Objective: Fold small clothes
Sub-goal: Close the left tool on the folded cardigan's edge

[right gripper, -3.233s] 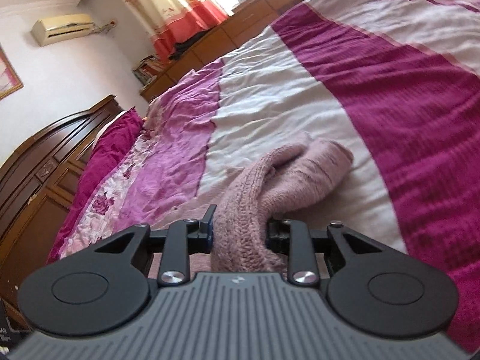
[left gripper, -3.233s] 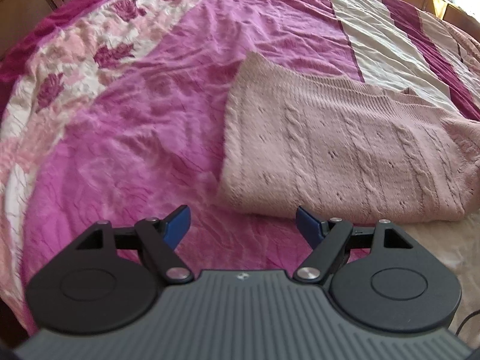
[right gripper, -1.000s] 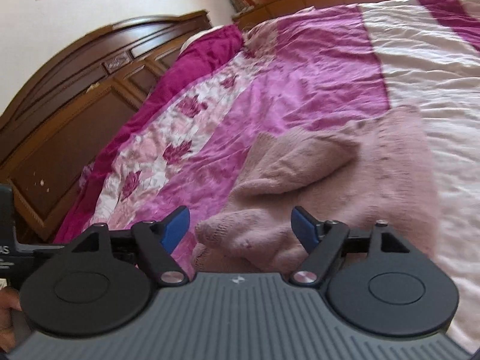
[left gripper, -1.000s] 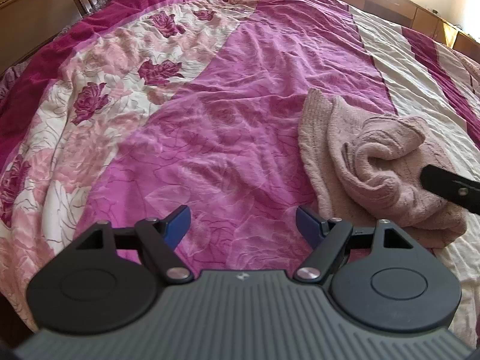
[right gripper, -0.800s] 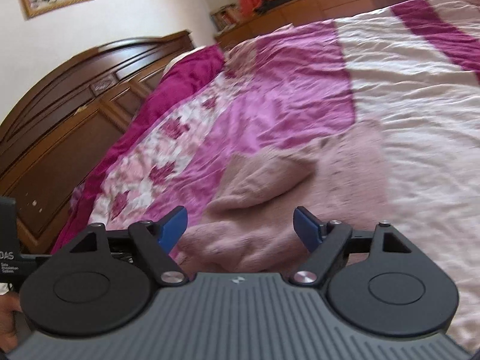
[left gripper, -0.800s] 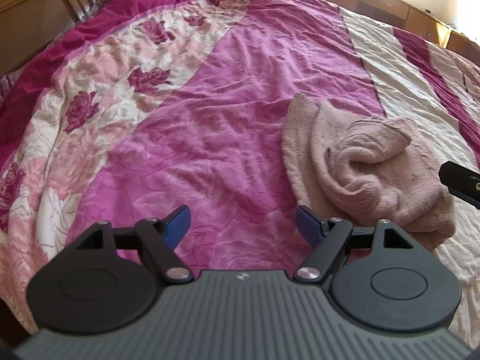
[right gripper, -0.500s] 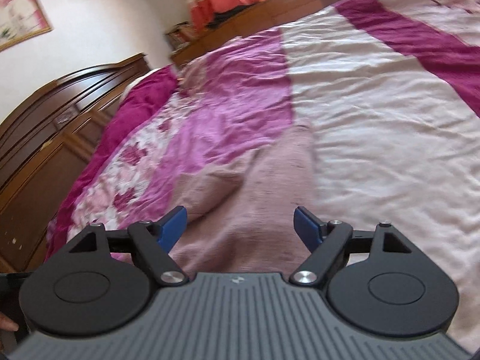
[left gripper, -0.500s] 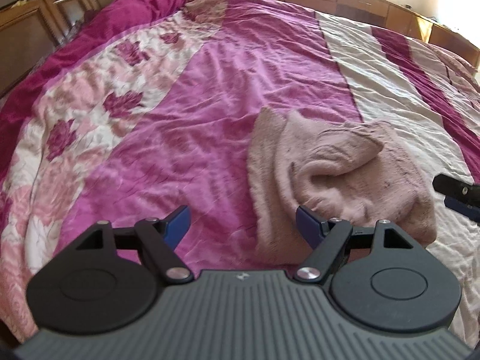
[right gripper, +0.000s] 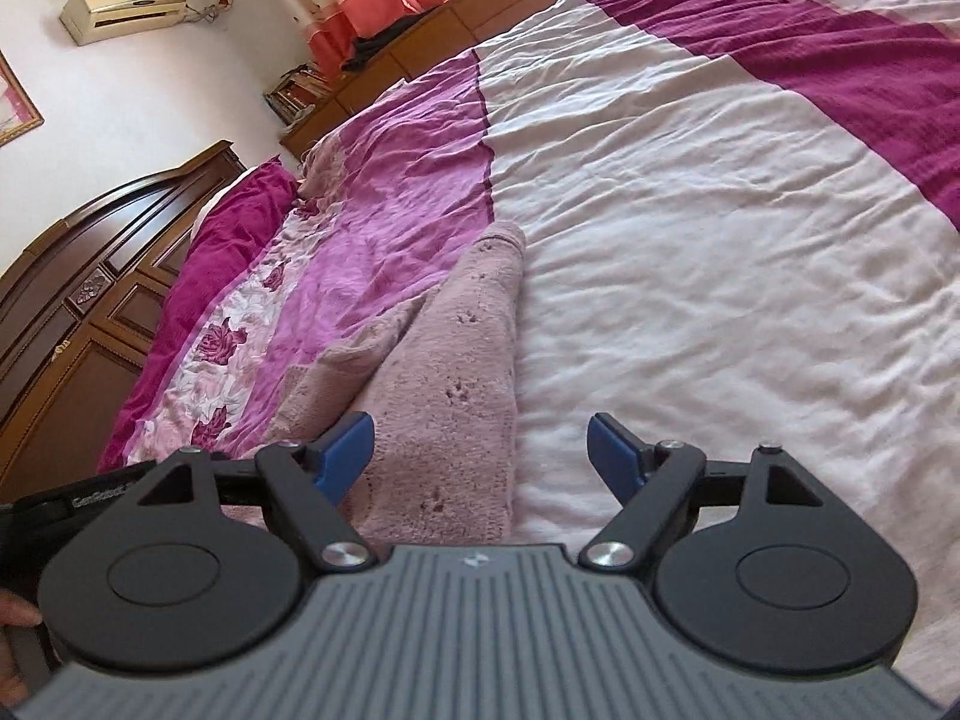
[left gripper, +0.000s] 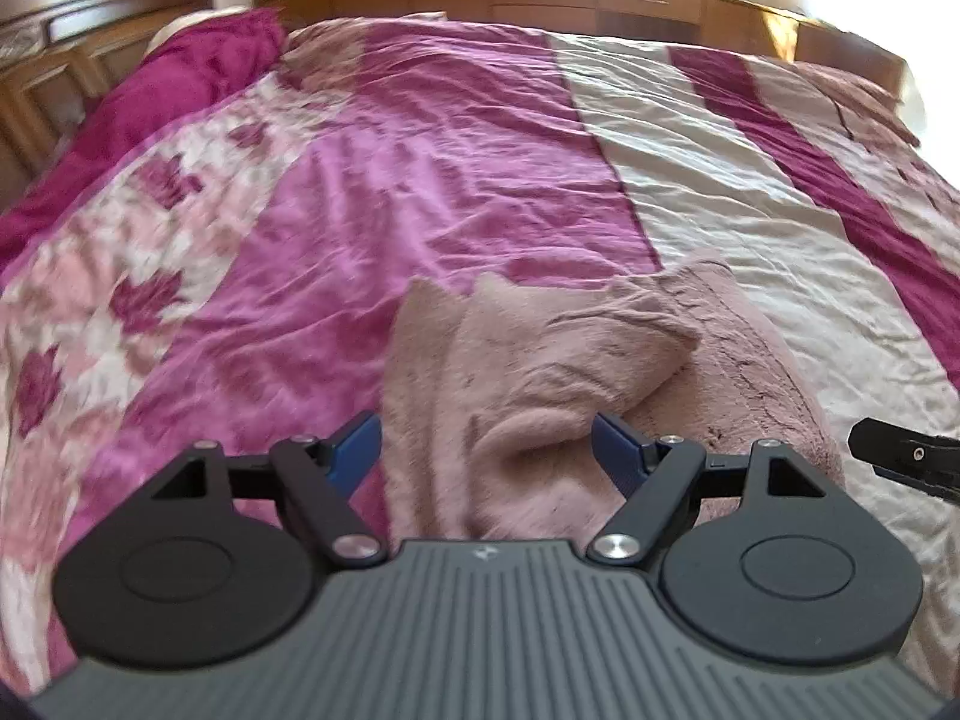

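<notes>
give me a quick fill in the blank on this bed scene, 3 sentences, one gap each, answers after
1. The pink knitted sweater lies on the ______.
2. The left gripper has its jaws ______, with nothing clamped between them.
3. In the right wrist view, the bedspread under the right gripper beside the sweater is ______ in colour.

Missing words: bed; open; white

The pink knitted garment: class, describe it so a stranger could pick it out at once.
Start at the wide bed cover. Where its magenta band meets the cream band lies the knitted garment, partly folded. It is dusty pink, thick and fuzzy, unlike the smooth, wrinkled cover.
</notes>
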`<move>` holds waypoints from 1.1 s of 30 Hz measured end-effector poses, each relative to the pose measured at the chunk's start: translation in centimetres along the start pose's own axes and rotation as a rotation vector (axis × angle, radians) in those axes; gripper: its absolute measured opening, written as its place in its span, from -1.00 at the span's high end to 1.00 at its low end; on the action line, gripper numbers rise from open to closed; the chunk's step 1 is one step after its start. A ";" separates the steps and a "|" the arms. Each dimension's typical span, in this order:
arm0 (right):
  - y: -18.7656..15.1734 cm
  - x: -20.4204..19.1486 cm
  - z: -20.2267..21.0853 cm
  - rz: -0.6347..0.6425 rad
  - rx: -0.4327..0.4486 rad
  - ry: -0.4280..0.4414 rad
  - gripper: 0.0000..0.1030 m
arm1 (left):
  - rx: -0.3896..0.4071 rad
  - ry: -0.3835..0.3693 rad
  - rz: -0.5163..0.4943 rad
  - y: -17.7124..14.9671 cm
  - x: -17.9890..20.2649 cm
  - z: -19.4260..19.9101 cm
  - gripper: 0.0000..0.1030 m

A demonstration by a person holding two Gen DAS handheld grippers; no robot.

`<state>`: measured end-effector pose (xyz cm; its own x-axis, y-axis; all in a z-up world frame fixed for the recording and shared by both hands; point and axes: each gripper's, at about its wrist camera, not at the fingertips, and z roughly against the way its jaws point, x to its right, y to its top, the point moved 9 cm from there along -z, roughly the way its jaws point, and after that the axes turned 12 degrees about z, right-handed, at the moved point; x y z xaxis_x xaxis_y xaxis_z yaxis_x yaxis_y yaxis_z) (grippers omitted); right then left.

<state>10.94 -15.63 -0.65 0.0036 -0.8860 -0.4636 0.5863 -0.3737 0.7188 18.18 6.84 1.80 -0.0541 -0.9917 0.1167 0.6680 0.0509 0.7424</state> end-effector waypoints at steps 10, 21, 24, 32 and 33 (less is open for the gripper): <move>-1.0 0.0 -1.0 -0.010 -0.027 0.013 -0.62 | 0.053 -0.023 -0.175 -1.2 4.0 -3.4 -0.51; -1.4 0.2 -1.1 -0.013 -0.028 0.029 -0.62 | 0.119 -0.048 -0.135 0.7 3.7 -4.0 0.71; -1.4 0.2 -1.2 -0.008 -0.029 0.030 -0.62 | 0.111 -0.003 -0.038 2.0 1.4 -4.8 0.71; -1.6 -0.1 -1.4 0.010 -0.033 0.031 -0.62 | -0.012 -0.059 0.192 2.0 -3.0 -6.3 0.36; -1.5 -0.1 -1.4 0.009 -0.034 0.032 -0.62 | -0.020 -0.076 0.215 1.8 -3.2 -6.2 0.31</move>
<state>11.19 -14.59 -2.45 0.0348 -0.8800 -0.4738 0.6130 -0.3556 0.7055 24.17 9.39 -1.29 0.0359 -0.9465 0.3206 0.6845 0.2570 0.6822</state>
